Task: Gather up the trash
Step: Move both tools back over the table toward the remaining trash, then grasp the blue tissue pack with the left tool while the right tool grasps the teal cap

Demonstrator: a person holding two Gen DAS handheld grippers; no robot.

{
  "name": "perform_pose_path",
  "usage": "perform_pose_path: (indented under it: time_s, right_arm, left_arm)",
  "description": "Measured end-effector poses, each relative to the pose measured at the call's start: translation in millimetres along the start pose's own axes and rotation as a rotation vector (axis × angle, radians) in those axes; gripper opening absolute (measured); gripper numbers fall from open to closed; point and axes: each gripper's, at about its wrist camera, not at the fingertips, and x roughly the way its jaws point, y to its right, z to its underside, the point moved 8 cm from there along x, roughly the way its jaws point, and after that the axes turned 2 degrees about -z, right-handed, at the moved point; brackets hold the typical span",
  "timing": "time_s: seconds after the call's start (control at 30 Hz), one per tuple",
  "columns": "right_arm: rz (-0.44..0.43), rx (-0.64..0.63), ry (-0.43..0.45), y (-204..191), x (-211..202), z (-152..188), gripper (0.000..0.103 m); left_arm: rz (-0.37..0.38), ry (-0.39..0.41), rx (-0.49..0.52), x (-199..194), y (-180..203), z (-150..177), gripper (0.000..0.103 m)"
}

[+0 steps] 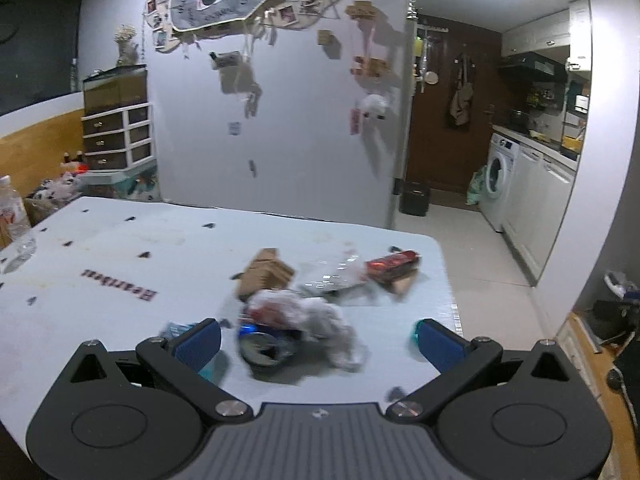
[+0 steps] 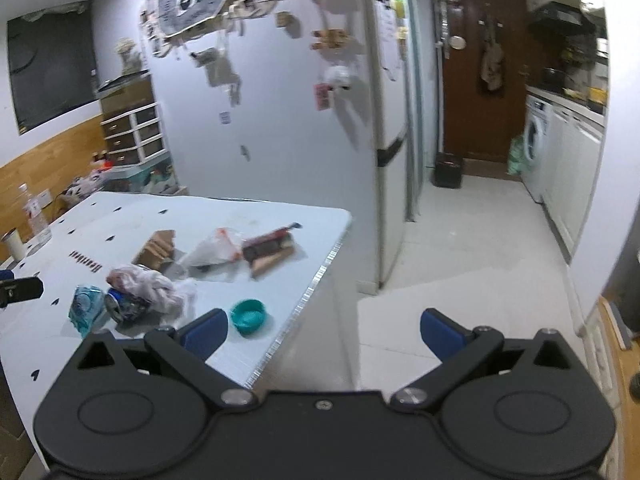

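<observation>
Trash lies in a heap on the white table (image 1: 120,248) (image 2: 120,216): a crushed blue can (image 1: 264,346) (image 2: 124,306), a crumpled plastic bag (image 1: 304,312) (image 2: 148,282), brown cardboard (image 1: 266,270) (image 2: 156,250), a clear wrapper (image 1: 332,274) (image 2: 214,248), a red-and-brown packet (image 1: 394,266) (image 2: 268,248), a teal cup (image 2: 84,310) and a teal lid (image 2: 248,316). My left gripper (image 1: 318,344) is open, the can and bag lying just ahead between its fingers, untouched. My right gripper (image 2: 324,332) is open over the table's right edge, the lid beside its left finger.
A water bottle (image 1: 12,220) (image 2: 34,212) and a white cup (image 2: 14,244) stand at the table's far left. A white fridge (image 1: 280,120) (image 2: 280,120) rises behind the table. Bare floor (image 2: 460,260) leads right to a washing machine (image 1: 498,168) and a black bin (image 2: 448,170).
</observation>
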Motion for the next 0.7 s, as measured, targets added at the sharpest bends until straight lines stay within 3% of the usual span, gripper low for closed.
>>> perform_pose_path:
  time_s: [0.43, 0.7]
  right_arm:
    - [-0.089, -0.086, -0.074, -67.5, 55.5, -22.2, 0.103]
    - [-0.076, -0.08, -0.133, -82.6, 98.5, -22.8, 0.103]
  left_arm:
    - [-0.086, -0.056, -0.023, 55.7, -85.9, 12.0, 0.103]
    - [-0.07, -0.121, 0.021, 100.5, -118.4, 30.1, 0.103]
